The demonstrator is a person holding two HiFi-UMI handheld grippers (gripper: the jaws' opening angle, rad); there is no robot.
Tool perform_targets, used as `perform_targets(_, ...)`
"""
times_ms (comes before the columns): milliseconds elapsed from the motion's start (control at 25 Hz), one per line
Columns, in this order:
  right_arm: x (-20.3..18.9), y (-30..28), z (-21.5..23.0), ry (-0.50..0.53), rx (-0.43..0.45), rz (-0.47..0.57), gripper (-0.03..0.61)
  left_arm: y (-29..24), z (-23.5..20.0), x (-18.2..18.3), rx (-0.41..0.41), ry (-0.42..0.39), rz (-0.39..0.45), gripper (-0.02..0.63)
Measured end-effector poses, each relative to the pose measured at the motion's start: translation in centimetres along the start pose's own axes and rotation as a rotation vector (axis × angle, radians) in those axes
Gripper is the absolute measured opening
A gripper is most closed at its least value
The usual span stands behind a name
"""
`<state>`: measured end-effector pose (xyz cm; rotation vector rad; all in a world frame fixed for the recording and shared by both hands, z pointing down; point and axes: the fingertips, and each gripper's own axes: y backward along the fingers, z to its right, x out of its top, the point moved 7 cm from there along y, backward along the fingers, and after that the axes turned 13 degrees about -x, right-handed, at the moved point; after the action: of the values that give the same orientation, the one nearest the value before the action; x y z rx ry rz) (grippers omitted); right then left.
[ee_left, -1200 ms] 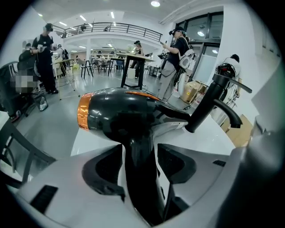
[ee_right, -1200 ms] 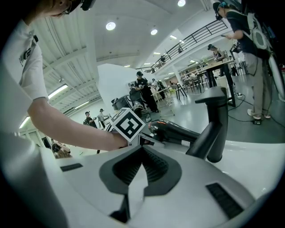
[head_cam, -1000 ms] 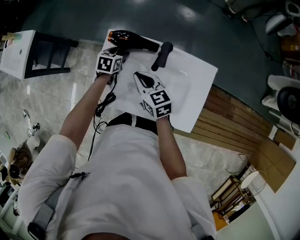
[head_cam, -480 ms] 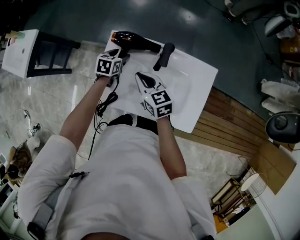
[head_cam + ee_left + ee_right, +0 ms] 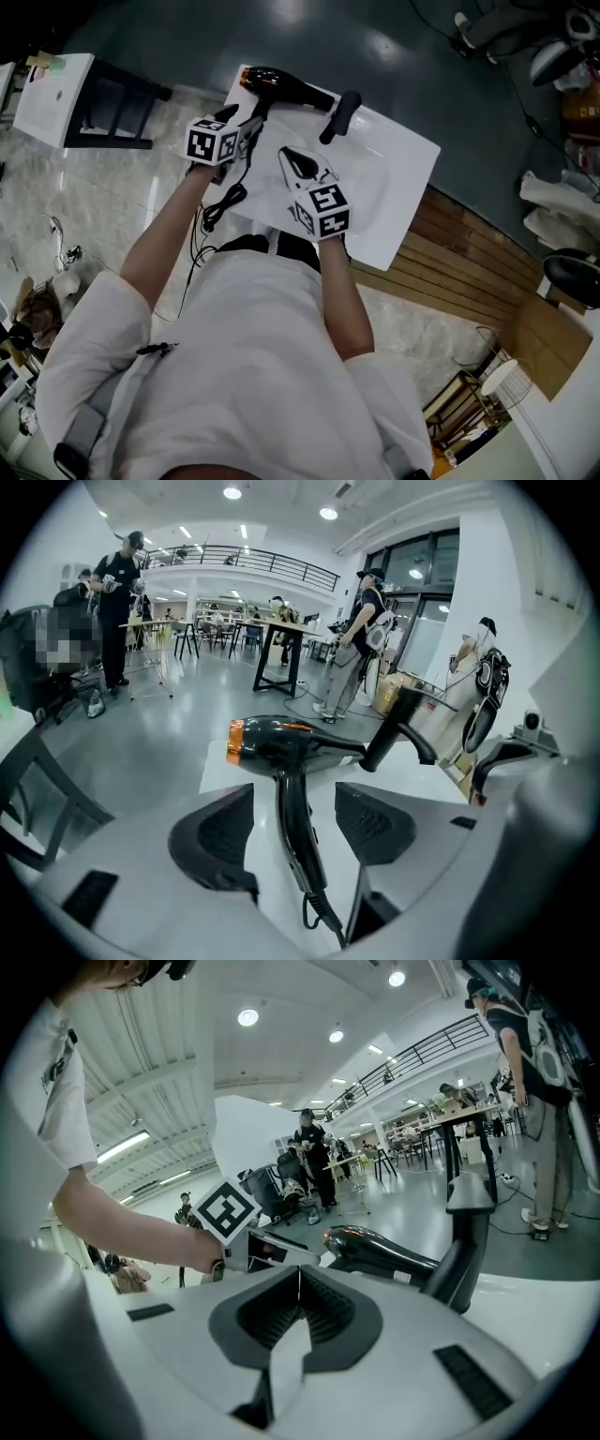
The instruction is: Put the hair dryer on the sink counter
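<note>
Left gripper view: the left gripper [image 5: 298,829] is held with jaws spread, either side of the handle of the hair dryer [image 5: 281,744], which is laid on the white sink counter [image 5: 398,211] beside the black faucet [image 5: 398,726]. The right gripper [image 5: 298,1309] is seen with jaws pressed together on nothing.

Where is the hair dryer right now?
In the head view, the hair dryer lies at the far left end of the sink counter, next to the black faucet, its handle inside the open left claw.
</note>
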<state>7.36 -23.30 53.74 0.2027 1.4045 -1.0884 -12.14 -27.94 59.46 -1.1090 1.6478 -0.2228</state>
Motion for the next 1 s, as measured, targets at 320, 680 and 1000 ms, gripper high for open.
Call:
perform_targets(320, 0.5, 1.8, -0.4, -0.024, -0.062, 0.058, 0.008, 5.7, 2.1, 0.7, -0.056, -0.016, 0.123, 0.25)
perform_targets(680, -0.1, 5.0, -1.5, -0.06, -0.178, 0.109, 0.008, 10.9, 4.3, 0.0, -0.151, -0.046, 0.228, 0.137)
perform_targets(1000, 0.4, 8.0, -3.3, -0.075, -0.28, 0.173, 0.008, 13.1, 5.9, -0.2, -0.212, -0.101, 0.28, 0.034)
